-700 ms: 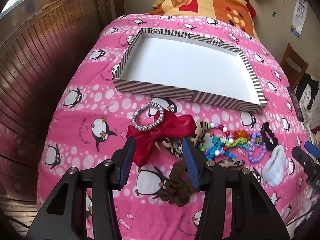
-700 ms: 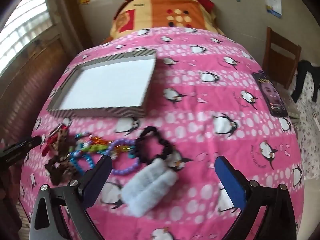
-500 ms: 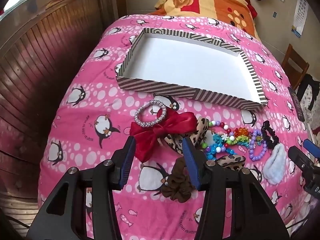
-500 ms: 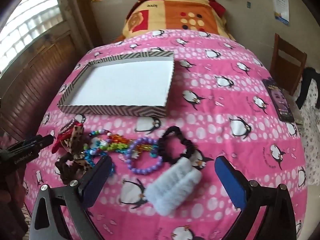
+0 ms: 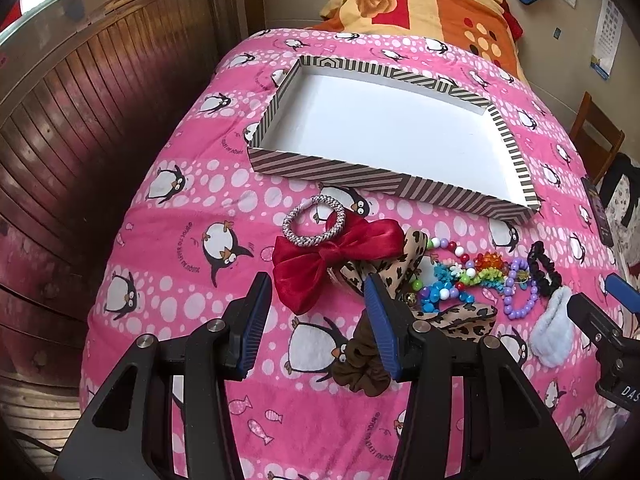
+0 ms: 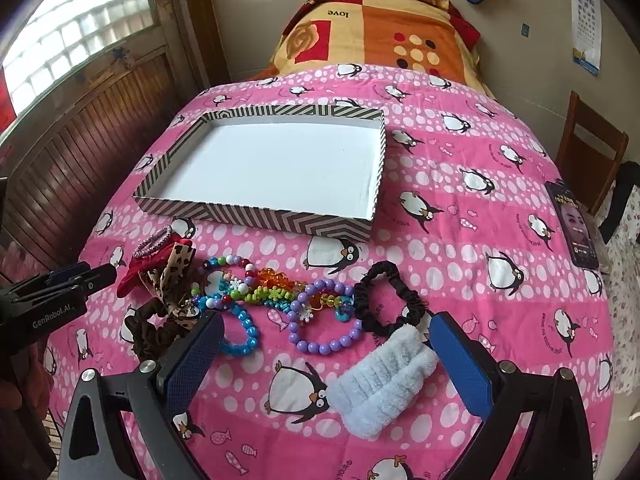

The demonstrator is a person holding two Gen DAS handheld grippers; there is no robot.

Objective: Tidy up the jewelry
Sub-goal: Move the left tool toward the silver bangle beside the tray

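A striped shallow box (image 5: 320, 162) (image 6: 256, 216) with a white inside lies on the pink penguin blanket, nothing in it. In front of it lie a silver ring bracelet (image 5: 314, 226), a red bow (image 5: 320, 260) (image 6: 134, 276), a leopard bow (image 5: 404, 268), a brown scrunchie (image 5: 360, 368) (image 6: 148, 332), colourful bead bracelets (image 5: 472, 276) (image 6: 260, 284), a purple bead bracelet (image 6: 326, 322), a black scrunchie (image 6: 386, 304) and a pale blue fluffy band (image 6: 384, 380). My left gripper (image 5: 316, 312) is open, just before the red bow. My right gripper (image 6: 326, 344) is wide open over the purple bracelet and fluffy band.
A phone (image 6: 574, 224) lies at the blanket's right edge. A wooden chair (image 6: 592, 152) stands right of the bed. A wood-panelled wall (image 5: 80, 128) runs along the left. An orange patterned quilt (image 6: 376, 36) lies at the far end.
Both grippers have drawn back and risen a little, so the box and the jewelry sit further into view. Both stay open. No item has moved.
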